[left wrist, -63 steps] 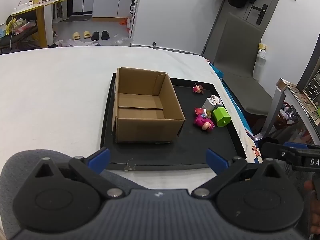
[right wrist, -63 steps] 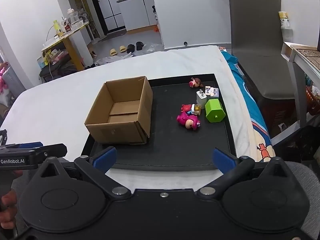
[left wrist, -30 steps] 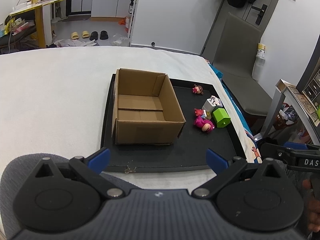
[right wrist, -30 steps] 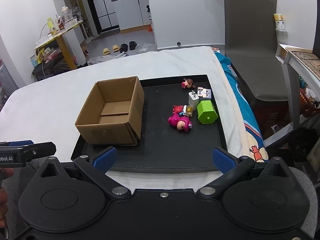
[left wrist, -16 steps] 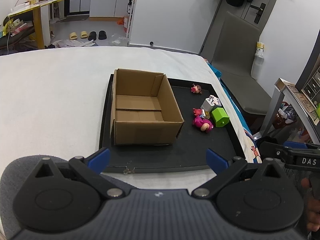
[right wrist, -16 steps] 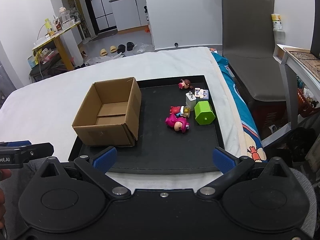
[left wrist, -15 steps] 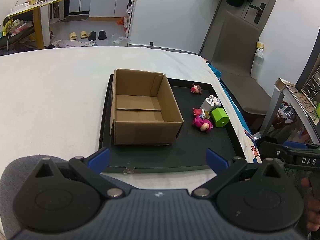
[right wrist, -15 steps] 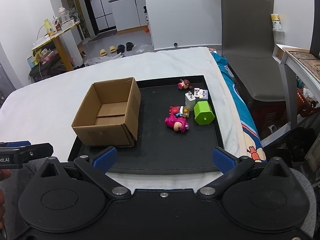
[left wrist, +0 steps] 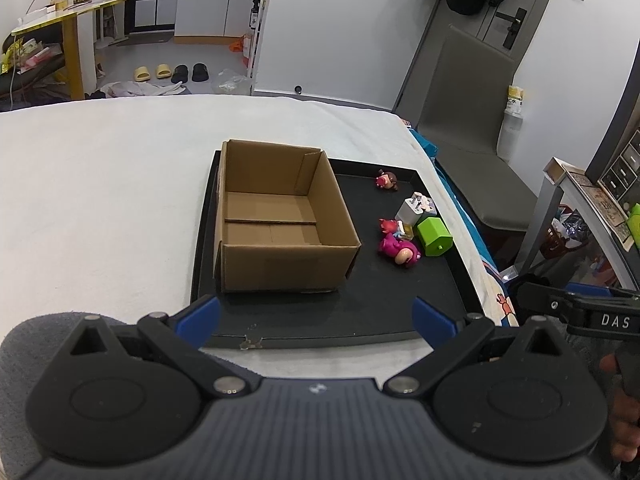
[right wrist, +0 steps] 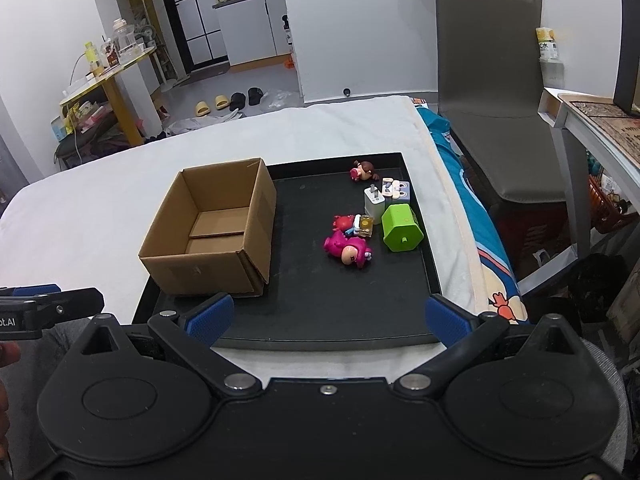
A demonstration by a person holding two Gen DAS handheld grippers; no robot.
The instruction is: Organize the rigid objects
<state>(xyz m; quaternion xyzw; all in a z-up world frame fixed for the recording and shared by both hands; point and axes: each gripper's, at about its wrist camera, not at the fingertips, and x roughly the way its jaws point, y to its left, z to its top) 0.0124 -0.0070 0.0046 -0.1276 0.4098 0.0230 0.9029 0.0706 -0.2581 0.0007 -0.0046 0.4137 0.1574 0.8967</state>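
Note:
An empty open cardboard box (left wrist: 280, 236) (right wrist: 212, 236) stands on the left part of a black tray (left wrist: 380, 304) (right wrist: 340, 292). On the tray's right lie a pink figure (left wrist: 400, 250) (right wrist: 348, 250), a small red figure (right wrist: 342, 222), a green block (left wrist: 434, 236) (right wrist: 401, 227), a white charger (left wrist: 410, 211) (right wrist: 374, 202) and a small brown-haired figure (left wrist: 386, 180) (right wrist: 363, 170). My left gripper (left wrist: 316, 320) hangs open over the tray's near edge. My right gripper (right wrist: 326, 318) is open too, at the near edge, holding nothing.
The tray rests on a white bed cover (left wrist: 100, 184). A grey chair (right wrist: 492, 92) stands past the bed's right side, and a side table (right wrist: 592, 120) sits at far right. Slippers (left wrist: 152, 73) lie on the floor beyond.
Both views have shifted slightly: the tray and its objects sit a little further left in the right wrist view. Both grippers stay open and nothing on the tray has moved.

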